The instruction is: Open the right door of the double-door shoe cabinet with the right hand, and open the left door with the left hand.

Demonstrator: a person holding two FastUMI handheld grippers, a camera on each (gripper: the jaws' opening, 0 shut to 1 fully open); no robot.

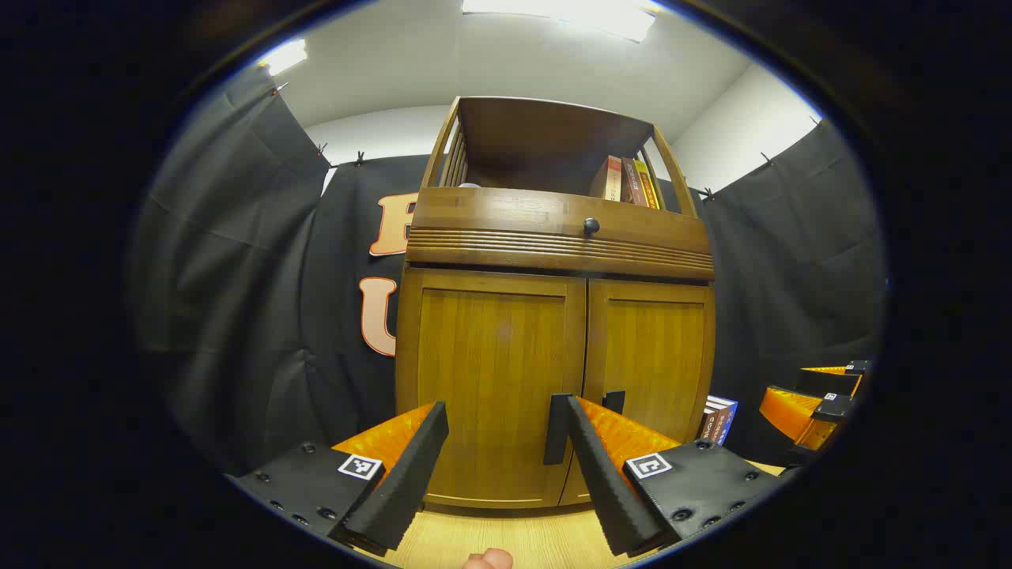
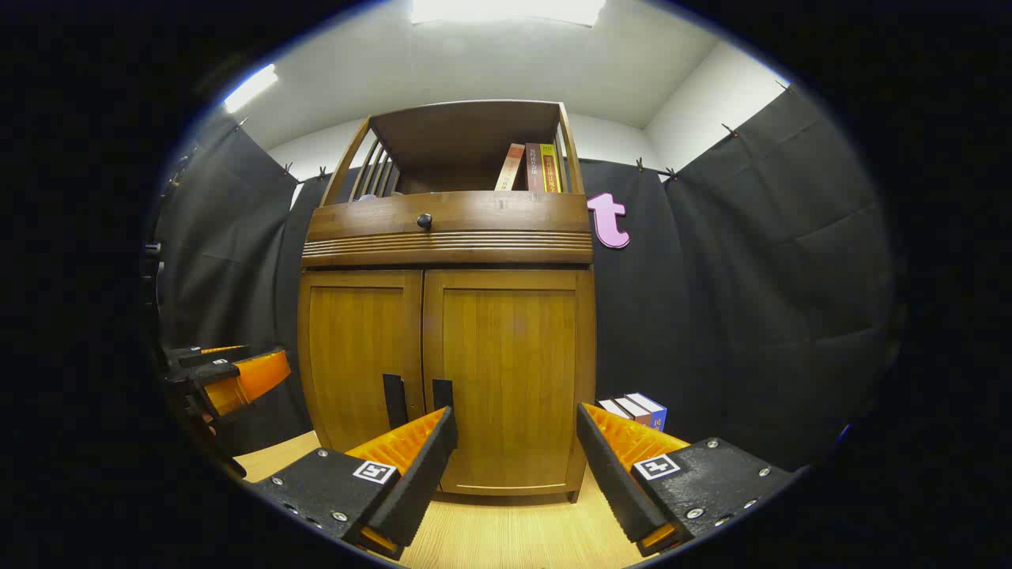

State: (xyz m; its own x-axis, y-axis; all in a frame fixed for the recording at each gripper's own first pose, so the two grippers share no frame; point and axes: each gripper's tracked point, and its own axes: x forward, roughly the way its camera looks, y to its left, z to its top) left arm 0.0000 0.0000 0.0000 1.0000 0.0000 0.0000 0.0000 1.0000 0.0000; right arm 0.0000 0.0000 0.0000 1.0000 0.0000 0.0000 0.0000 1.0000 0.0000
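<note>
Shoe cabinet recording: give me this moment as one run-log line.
shoe cabinet: both doors shut | left gripper: open, facing left door | right gripper: open, facing right door | no contact

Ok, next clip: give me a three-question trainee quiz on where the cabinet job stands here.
1. True or false: both cabinet doors are closed.
2. What state is the right gripper in? A) open, in front of the right door B) shut on a handle C) pulling the drawer knob
3. Fill in: books stand on the open top ____.

Key: 1 true; 2 A; 3 shelf.
</note>
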